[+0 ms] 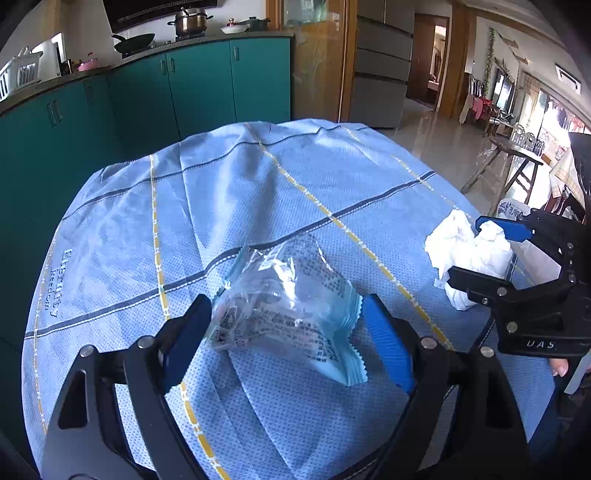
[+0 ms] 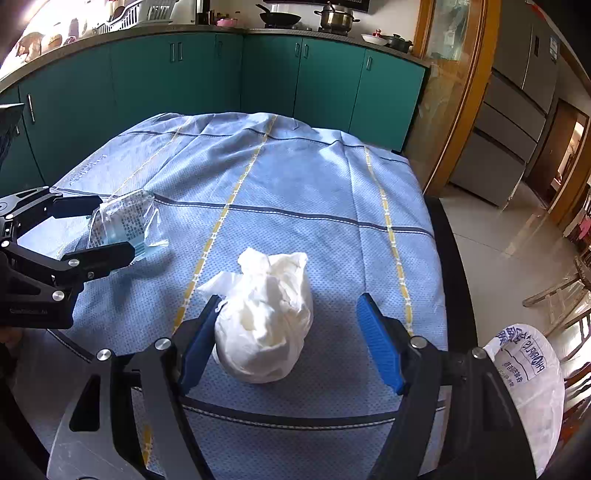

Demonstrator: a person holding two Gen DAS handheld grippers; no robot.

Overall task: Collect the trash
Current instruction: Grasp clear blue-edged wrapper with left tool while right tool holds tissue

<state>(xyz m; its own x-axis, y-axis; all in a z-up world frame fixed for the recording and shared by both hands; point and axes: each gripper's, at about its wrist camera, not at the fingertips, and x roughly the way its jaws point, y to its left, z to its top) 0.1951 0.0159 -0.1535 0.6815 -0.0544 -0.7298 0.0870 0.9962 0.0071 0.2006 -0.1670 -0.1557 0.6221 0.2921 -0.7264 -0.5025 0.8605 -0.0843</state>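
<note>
Left wrist view looks down on a crinkled clear plastic wrapper with pale blue serrated edges and dark print (image 1: 284, 310), lying on a light blue tablecloth crossed by grey and yellow stripes (image 1: 221, 192). The left gripper (image 1: 286, 339), black-framed with blue ribbed pads, straddles this wrapper with its jaws spread. The left pad sits just against the wrapper's edge, the right pad stands beside the serrated end, and neither one is pressing it in.

Right wrist view shows a crumpled white paper tissue wad (image 2: 264, 321) resting on the same tablecloth, to the right of the wrapper and apart from it. The right gripper (image 2: 286, 343) brackets the wad with its jaws parted. The left pad touches the wad's side, while the right pad stands clear of it with bare cloth showing between. The wad is not squeezed.

Beyond the wrapper the tablecloth rises in folds and hangs over the far edge of the table. Behind that edge runs a curved row of teal cabinets (image 2: 207, 77) under a dark countertop, which carries a black frying pan (image 2: 279, 16), a steel pot (image 2: 336, 16) and a white dish rack (image 2: 127, 18). To the right of the wad, past the table's dark rim, lies a glossy tiled floor (image 2: 495, 251), and a white plastic bag with blue print (image 2: 524, 376) hangs just beside the right gripper's frame.
</note>
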